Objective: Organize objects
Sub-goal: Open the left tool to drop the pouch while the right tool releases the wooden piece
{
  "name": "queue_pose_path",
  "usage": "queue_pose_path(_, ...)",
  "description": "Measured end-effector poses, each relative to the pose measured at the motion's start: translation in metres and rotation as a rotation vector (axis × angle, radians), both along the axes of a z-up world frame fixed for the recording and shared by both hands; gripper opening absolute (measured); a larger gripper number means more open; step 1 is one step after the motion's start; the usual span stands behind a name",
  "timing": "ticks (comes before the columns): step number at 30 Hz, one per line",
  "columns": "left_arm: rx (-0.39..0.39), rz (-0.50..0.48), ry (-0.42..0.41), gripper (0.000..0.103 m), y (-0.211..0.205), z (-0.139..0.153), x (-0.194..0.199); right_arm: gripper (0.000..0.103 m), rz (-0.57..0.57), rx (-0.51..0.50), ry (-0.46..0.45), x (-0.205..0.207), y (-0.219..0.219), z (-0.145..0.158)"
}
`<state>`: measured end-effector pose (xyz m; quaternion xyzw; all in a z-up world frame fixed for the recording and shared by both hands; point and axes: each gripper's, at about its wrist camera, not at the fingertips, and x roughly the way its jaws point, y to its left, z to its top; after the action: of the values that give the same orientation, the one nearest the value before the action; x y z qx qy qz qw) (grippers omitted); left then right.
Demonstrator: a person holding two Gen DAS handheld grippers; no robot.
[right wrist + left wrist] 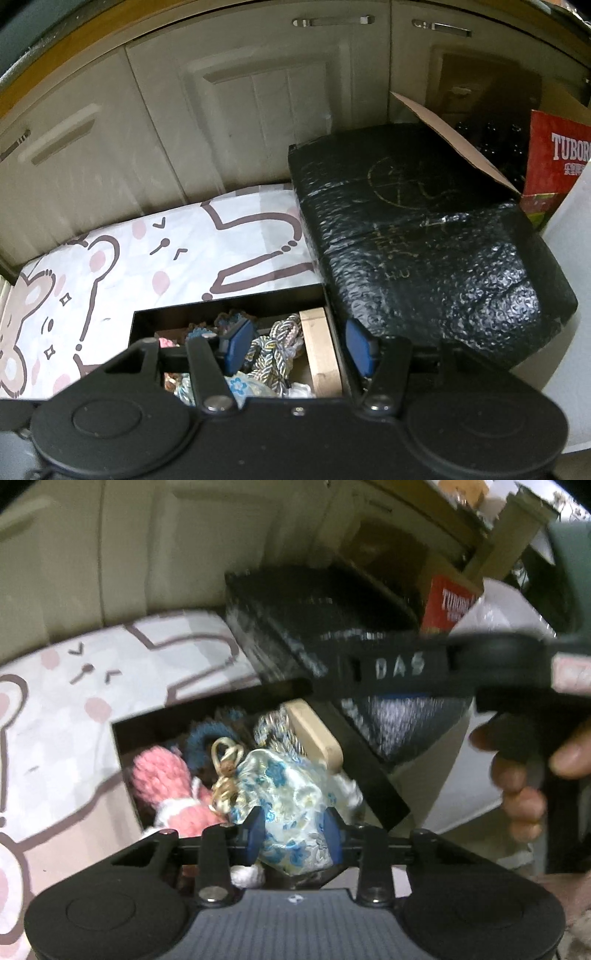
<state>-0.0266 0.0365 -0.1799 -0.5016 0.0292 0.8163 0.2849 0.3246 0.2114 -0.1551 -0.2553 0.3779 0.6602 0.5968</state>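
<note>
two tongs | left tongs (293, 834) clamped on floral pouch (288, 794), lower centre, over black box (147, 723) | right tongs (295, 347) apart, empty, above box | risk: gold cord (223, 771) snags pink knit toy (162, 775) on release

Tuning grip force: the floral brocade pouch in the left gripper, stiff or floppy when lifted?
Probably floppy: the pouch bulges and creases between the left gripper pads. Its glossy fabric looks slippery, so it may creep. The gold cord hangs loose and could snag the pink knit toy beside it in the black box.
</note>
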Motion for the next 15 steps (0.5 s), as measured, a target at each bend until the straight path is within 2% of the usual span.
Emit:
queue_pose_path(5,0.043,-0.027,-0.027,0.038,0.009,-0.018,-0.004,0.058,0.0,-0.001,0.001,0.001,0.0,-0.001)
queue_pose_path(15,0.041,-0.037,-0.04,0.041,0.008,-0.014,-0.005,0.058,0.004,-0.012,0.002,0.003,0.001,-0.004)
